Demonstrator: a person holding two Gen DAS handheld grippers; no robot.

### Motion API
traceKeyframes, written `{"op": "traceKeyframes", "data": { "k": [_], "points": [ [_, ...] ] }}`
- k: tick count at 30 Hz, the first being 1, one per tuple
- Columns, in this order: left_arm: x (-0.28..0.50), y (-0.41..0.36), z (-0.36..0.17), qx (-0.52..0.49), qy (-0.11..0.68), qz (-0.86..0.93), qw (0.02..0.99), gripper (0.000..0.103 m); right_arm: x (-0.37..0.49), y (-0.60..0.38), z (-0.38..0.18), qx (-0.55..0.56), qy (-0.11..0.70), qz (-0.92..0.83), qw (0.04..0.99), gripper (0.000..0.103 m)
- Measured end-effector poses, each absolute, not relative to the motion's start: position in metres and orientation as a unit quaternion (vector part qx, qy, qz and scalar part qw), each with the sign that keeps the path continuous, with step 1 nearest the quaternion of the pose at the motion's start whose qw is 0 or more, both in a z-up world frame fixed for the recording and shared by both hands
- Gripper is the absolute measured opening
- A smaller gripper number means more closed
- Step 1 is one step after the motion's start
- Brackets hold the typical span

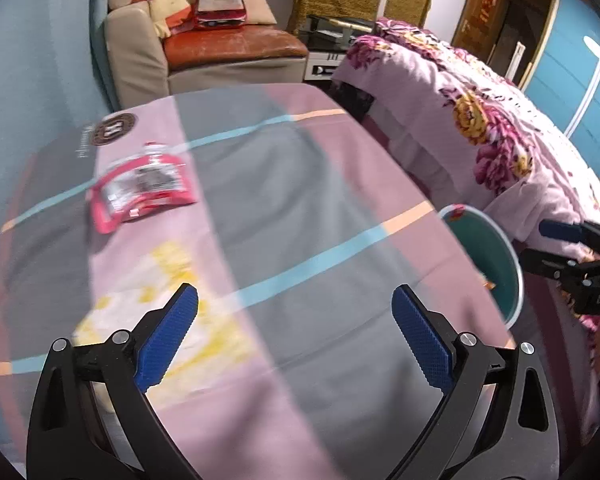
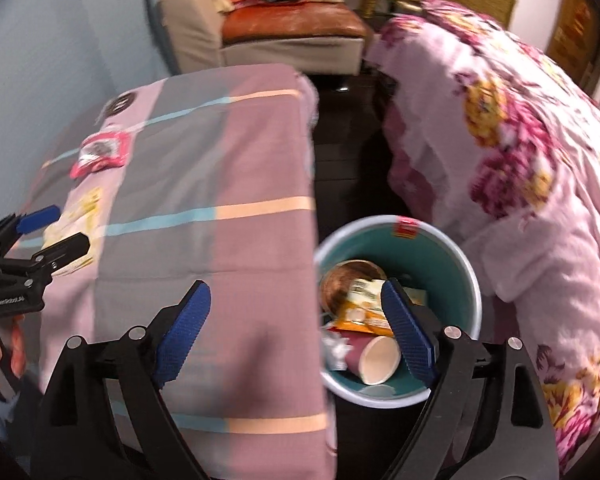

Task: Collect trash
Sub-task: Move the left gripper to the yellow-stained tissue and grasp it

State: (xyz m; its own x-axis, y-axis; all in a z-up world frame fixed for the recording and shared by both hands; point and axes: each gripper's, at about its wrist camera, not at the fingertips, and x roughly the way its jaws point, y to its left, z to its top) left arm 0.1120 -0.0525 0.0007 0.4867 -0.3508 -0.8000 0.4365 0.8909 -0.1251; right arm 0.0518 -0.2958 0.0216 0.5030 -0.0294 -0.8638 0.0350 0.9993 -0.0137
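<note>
A pink snack wrapper (image 1: 140,186) lies on the far left of the cloth-covered table (image 1: 300,200); it also shows in the right wrist view (image 2: 102,154). A yellow-and-white wrapper (image 1: 172,312) lies just ahead of my left gripper (image 1: 294,300), which is open and empty above the table. My right gripper (image 2: 296,300) is open and empty, over the table edge beside the teal bin (image 2: 444,248). The bin holds a paper cup (image 2: 374,360), an orange wrapper (image 2: 364,308) and other trash.
A bed with a floral pink blanket (image 2: 520,160) stands right of the bin. A sofa (image 1: 204,56) with bags stands at the back. A blue wall (image 1: 24,80) runs along the table's left side. Dark floor lies between table and bed.
</note>
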Motion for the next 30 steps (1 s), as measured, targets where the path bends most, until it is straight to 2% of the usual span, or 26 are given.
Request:
{"op": "traceKeyframes", "data": {
  "k": [14,30],
  "points": [
    [0.120,0.043,-0.030,0.089,0.486,-0.245,0.834,0.098,0.084,-0.193,0.001,-0.088,0.555,0.085,0.823,0.084],
    [0.141,0.041,-0.061,0.152,0.509,-0.320,0.784,0.098,0.120,-0.172,-0.016,-0.088,0.574,0.108,0.807,0.084]
  ]
}}
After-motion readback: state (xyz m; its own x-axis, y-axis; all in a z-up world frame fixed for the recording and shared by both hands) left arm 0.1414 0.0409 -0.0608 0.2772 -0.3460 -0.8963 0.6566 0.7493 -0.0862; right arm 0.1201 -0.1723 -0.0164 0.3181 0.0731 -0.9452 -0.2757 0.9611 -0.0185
